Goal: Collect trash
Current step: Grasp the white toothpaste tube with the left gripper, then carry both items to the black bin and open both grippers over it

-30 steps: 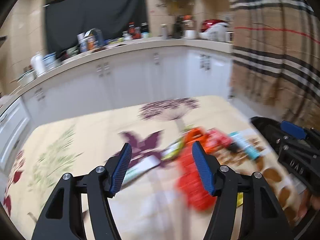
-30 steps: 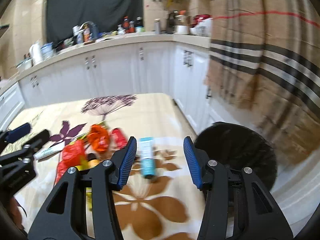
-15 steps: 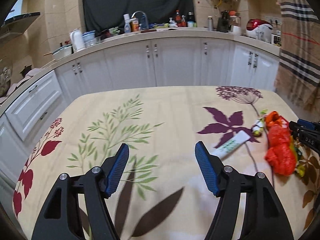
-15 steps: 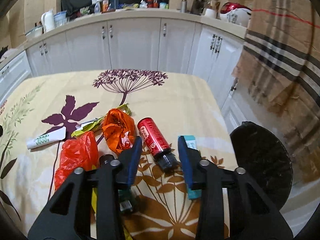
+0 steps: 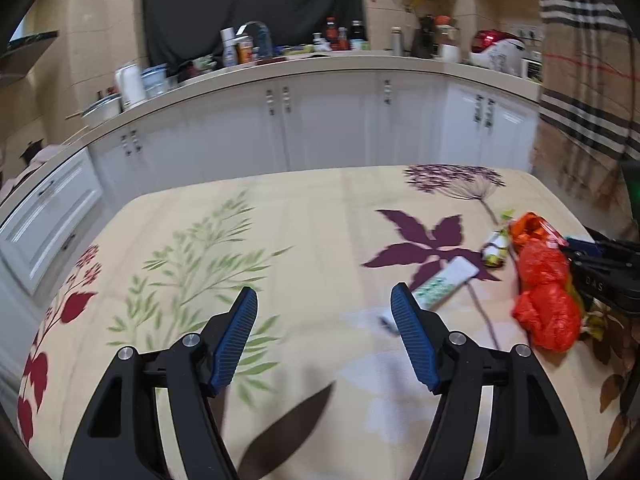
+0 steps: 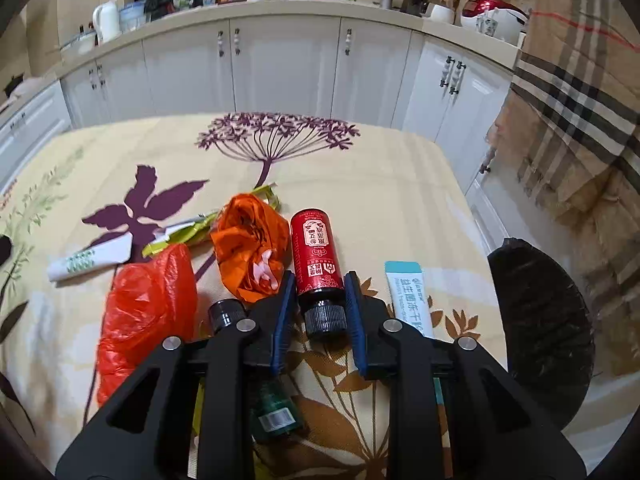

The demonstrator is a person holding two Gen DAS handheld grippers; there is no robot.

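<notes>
A small red bottle (image 6: 316, 248) with a black cap lies on the flowered tablecloth (image 6: 360, 168), cap toward me. My right gripper (image 6: 319, 277) straddles its shoulder; the jaws are closing, and its pads sit right beside the bottle without clearly pressing it. Around it lie an orange bag (image 6: 248, 256), a red bag (image 6: 144, 308), a white wrapper (image 6: 88, 262), a teal tube (image 6: 408, 296) and a dark green bottle (image 6: 276, 412) under the gripper. My left gripper (image 5: 324, 298) hovers open over bare cloth, left of the white wrapper (image 5: 444, 282) and red bag (image 5: 548, 296).
A black bin (image 6: 540, 328) stands off the table's right edge, beside a plaid curtain (image 6: 580, 120). White cabinets (image 6: 280, 64) and a cluttered counter run behind the table. A yellow-green wrapper (image 6: 192, 234) lies by the orange bag.
The right gripper came down from over the teal tube to the red bottle, and its jaws narrowed around it. The left gripper swung left off the trash pile to bare cloth.
</notes>
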